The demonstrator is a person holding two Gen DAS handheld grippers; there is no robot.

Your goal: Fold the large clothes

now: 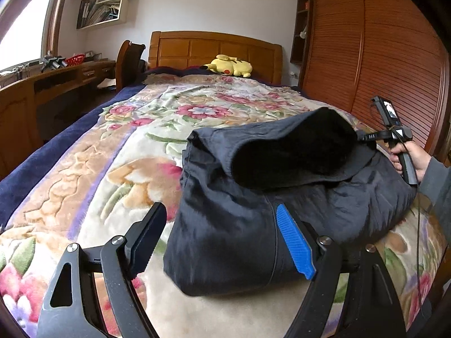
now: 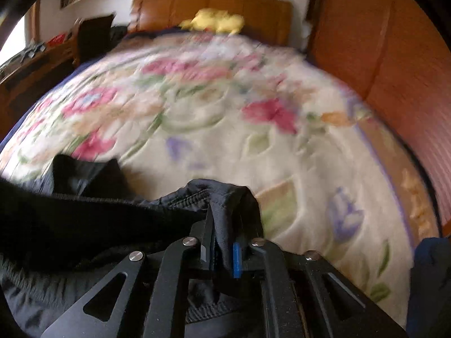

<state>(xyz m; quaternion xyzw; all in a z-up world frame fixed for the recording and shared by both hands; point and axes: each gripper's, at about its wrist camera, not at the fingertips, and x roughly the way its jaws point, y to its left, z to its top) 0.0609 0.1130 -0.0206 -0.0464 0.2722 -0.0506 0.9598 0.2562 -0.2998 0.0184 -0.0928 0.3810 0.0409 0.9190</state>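
A dark navy padded jacket [image 1: 338, 205] lies bunched on the floral blanket [image 1: 126, 140] of a bed. My left gripper [image 1: 221, 209] is open, its black and blue pads standing either side of the jacket's near left corner without pressing on it. At the right a hand [image 1: 408, 155] holds my right gripper, which lifts a flap with black lining [image 1: 296, 152]; the flap hides its tips in this view. In the right wrist view the right gripper [image 2: 222, 242] is shut on a fold of the jacket [image 2: 70, 225], the cloth pinched between its pads.
A yellow plush toy [image 1: 229, 65] lies by the wooden headboard [image 1: 214, 48]. A slatted wooden wardrobe [image 1: 380, 56] runs along the right side of the bed. A desk [image 1: 56, 79] and chair [image 1: 129, 62] stand on the left. The blanket [image 2: 225, 140] stretches beyond the jacket.
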